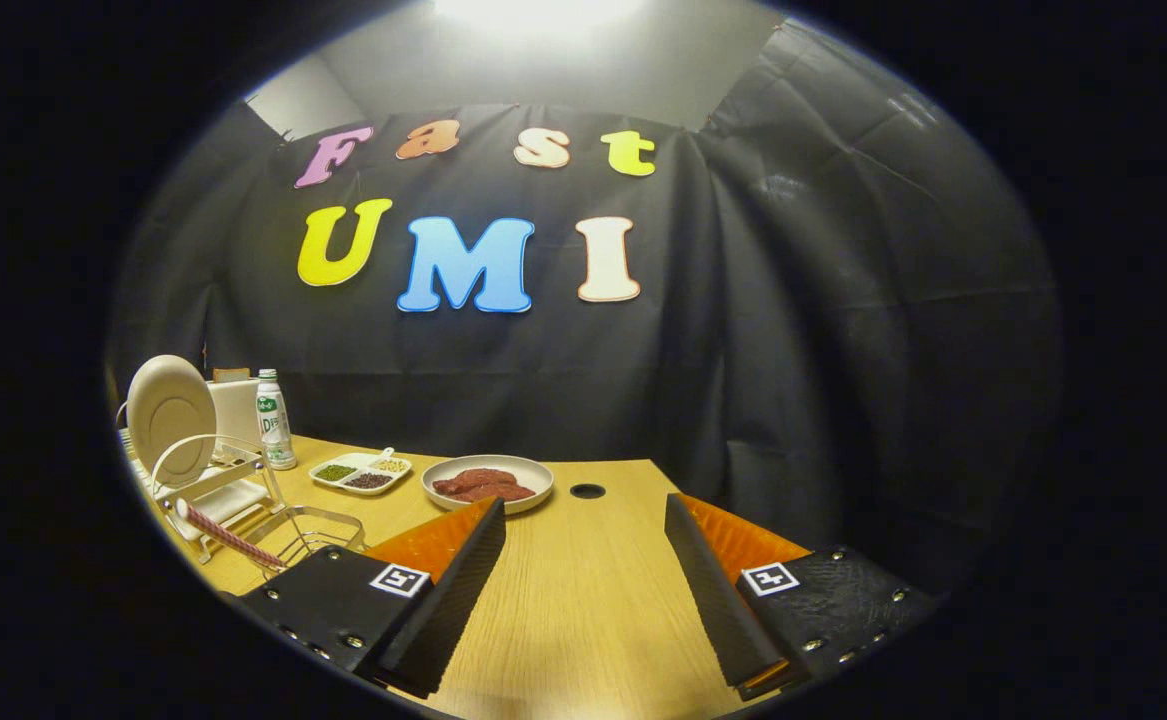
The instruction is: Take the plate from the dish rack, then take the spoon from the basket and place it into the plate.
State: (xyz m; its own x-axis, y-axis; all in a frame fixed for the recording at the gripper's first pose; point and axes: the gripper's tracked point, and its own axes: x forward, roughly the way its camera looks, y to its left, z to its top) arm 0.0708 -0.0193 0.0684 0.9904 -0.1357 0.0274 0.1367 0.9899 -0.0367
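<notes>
A pale round plate point(171, 415) stands upright in the white dish rack point(211, 497) at the far left of the wooden table. Just in front of the rack is a wire basket point(328, 522), with a spoon's striped handle point(228, 535) lying slanted across it. My gripper point(583, 508) is open above the table, its fingers wide apart with nothing between them. The basket lies right beside the left finger, on its outer side; the rack and plate are further off to the left.
A shallow dish of red meat point(488, 482) sits just beyond the left fingertip. Left of it are a divided tray of beans point(361, 472) and a small bottle point(274, 420). A round cable hole point(587, 491) is ahead, between the fingers. The table ends near the right finger.
</notes>
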